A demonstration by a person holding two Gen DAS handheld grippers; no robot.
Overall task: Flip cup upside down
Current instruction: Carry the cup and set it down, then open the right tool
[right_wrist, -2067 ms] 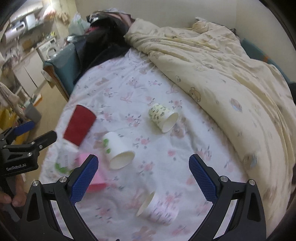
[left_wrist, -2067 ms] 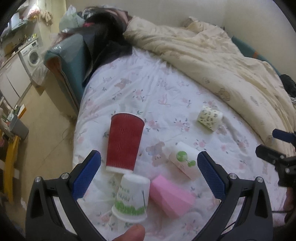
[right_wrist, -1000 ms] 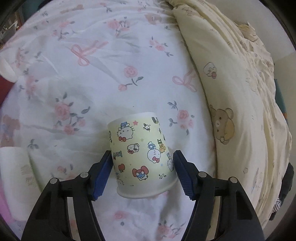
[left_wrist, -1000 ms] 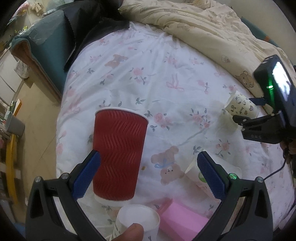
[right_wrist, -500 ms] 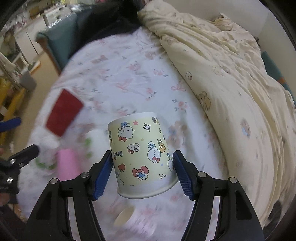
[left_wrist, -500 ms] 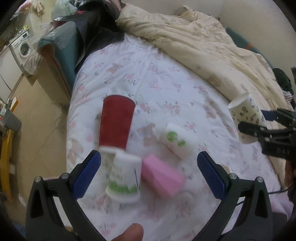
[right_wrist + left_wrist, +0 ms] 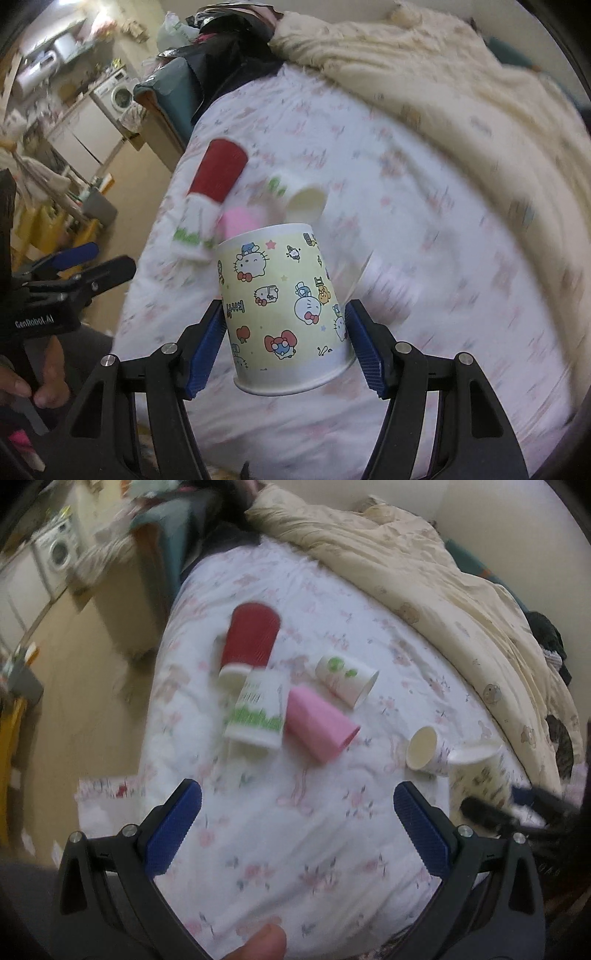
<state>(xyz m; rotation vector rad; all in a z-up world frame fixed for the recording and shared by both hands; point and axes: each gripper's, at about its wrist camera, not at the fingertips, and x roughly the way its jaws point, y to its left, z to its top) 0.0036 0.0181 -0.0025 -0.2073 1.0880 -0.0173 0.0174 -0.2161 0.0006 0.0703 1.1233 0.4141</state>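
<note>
The right claw (image 7: 286, 341) grips the cartoon cup (image 7: 284, 314), its blue pads (image 7: 207, 343) pressed on opposite sides of the wall. The cup hangs above the bed (image 7: 424, 258), clear of the sheet. In the right view its wider rim faces the camera; in the left view the same cup (image 7: 476, 771) shows its mouth upward, so the flip looks not yet done. Holding it by the sides, away from the rim, likely leaves the mouth free to be set down flat once the wrist rolls over.

The left claw (image 7: 297, 827) is spread wide and holds nothing, hovering over the near edge of the bed, probably kept back to leave room. Beyond it, other cups lie on their sides: a red cup (image 7: 251, 638), against its base a green-print cup (image 7: 256, 710), beside that a pink cup (image 7: 317, 723), and a small cup (image 7: 424, 749) just beside the held cup.
</note>
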